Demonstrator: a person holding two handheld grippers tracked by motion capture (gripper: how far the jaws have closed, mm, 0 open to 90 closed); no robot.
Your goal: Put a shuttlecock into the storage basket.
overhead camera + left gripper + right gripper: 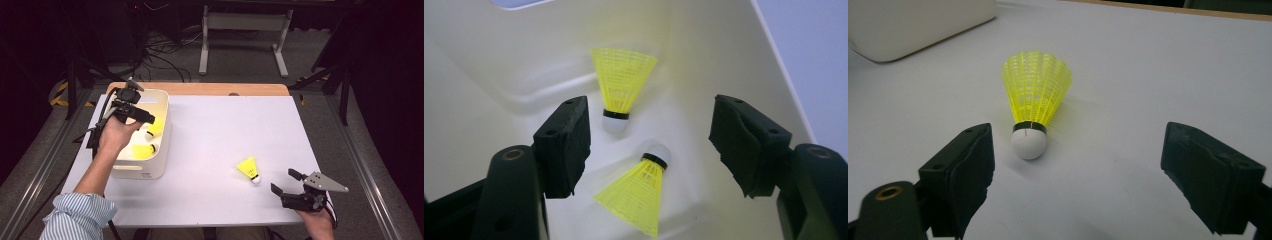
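**Hovering over the bin, waiting by the last shuttlecock**

Hanging over the white bin [150, 167] at the table's left, the left gripper [148, 119] is spreading its jaws wide and gripping nothing. Two yellow shuttlecocks are lying inside the bin, one [623, 85] near its wall, the other [639, 192] just beside it, cork to cork. Farther right, a third shuttlecock [249, 169] is lying on the white table [220, 125]. The right gripper [284, 181] is sitting near it, jaws open and empty, facing its cork.
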